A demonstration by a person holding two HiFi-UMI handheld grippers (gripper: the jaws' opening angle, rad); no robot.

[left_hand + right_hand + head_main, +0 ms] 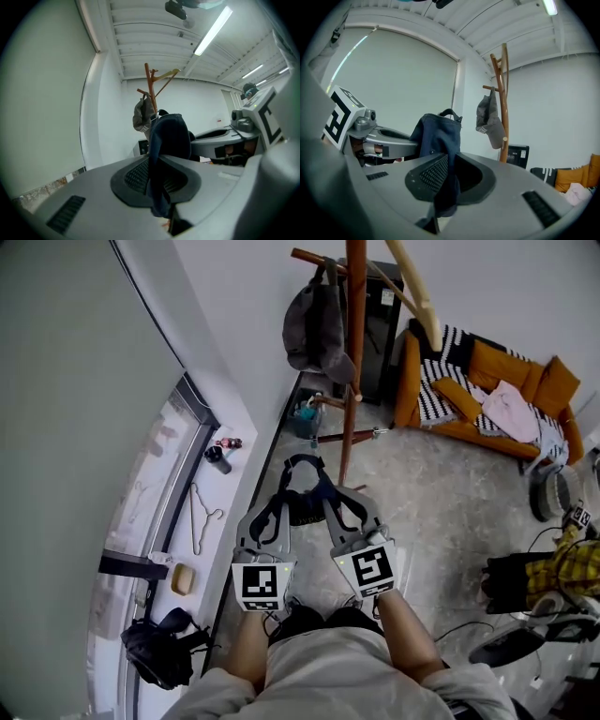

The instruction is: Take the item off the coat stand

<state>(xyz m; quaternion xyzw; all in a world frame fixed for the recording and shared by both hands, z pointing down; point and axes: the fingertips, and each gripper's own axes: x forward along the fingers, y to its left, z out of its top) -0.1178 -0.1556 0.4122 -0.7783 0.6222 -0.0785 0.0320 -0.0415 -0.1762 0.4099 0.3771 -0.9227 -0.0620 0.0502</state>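
Head view first: both grippers sit side by side just in front of the coat stand (354,362), on the near side of its base. The left gripper (274,507) and right gripper (343,507) each pinch an edge of the dark blue fabric item (302,486), which is stretched between them, clear of the stand. A grey cap (317,324) hangs off one of the stand's pegs.

Left gripper view: jaws clamped right onto the blue fabric, which bunches up between the pads and pokes out past them. The stand is well behind it, with the grey cap on it.

Right gripper view: same deal, pads closed on a fold of the blue fabric, with the stand off to the right behind it.
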